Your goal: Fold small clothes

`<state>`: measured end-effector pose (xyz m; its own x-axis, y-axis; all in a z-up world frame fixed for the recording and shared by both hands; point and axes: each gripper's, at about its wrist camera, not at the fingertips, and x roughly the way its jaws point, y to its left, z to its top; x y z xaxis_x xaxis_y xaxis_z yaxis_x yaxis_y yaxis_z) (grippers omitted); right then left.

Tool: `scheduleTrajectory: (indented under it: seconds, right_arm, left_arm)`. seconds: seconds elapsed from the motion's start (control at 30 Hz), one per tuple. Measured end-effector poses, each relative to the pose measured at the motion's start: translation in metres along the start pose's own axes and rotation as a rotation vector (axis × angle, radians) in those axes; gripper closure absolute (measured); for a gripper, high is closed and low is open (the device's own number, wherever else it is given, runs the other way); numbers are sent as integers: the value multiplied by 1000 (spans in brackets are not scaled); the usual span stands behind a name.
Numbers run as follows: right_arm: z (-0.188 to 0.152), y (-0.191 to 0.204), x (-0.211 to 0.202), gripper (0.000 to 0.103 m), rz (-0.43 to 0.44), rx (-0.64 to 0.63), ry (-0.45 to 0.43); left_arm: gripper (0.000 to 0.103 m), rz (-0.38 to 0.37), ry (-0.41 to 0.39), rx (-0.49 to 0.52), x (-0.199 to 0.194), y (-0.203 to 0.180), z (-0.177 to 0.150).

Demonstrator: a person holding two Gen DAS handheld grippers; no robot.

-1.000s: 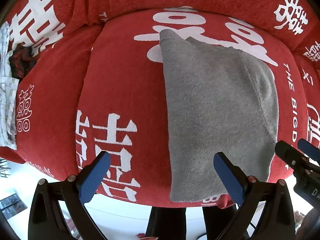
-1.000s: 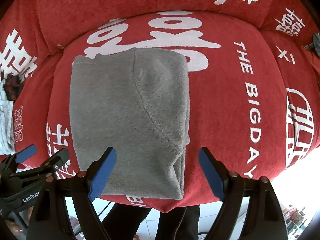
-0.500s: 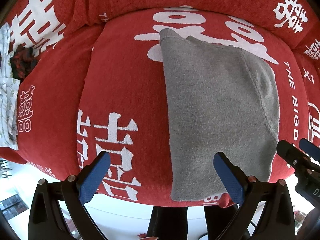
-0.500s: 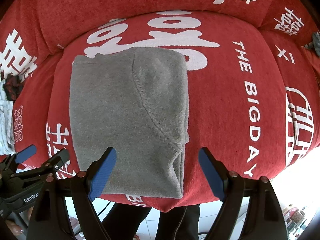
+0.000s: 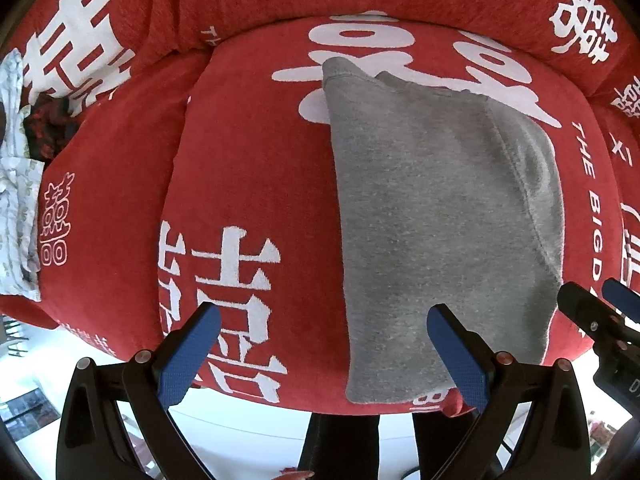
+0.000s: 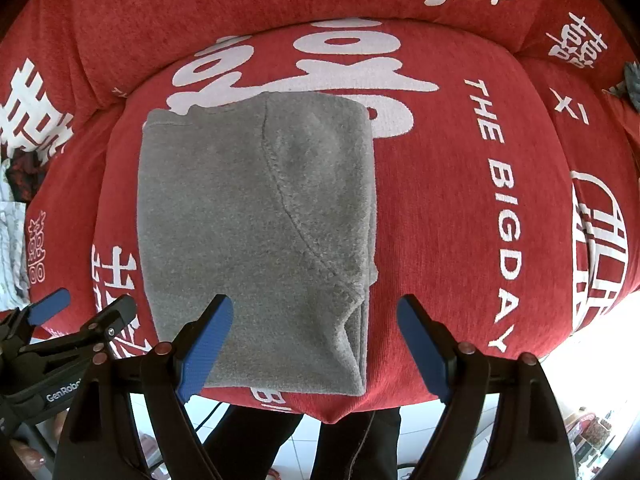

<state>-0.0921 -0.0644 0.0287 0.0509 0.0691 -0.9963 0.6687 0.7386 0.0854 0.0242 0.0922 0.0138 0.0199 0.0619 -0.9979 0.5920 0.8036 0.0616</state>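
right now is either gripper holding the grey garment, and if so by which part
Nothing is held. The left gripper and right gripper both hang open above the folded grey garment, which lies on the red cushion; no pad touches it.

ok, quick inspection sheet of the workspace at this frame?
Surface: red cushion with white lettering, on a matching red sofa.
Job's things: grey fleece garment lying folded flat on the cushion, seam curving across the top layer.
Clutter: white patterned cloth and dark red-black cloth at the sofa's left; a grey item at far right.
Grippers: left gripper and right gripper both open above the garment's near edge, fingers holding nothing.
Cables: thin dark cable below the cushion edge.
Surroundings: pale tiled floor; person's dark trouser legs.
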Motion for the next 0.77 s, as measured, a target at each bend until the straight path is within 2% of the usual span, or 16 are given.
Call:
scheduleTrajectory:
  seconds: [0.13, 0.77]
  right_arm:
    - [1, 0, 0, 17, 0, 0, 1]
    - [-4, 9, 4, 17, -24, 6, -11]
  left_arm:
    - [0, 43, -19, 29, -1, -2, 0]
    - [0, 13, -36, 13, -2, 7, 0]
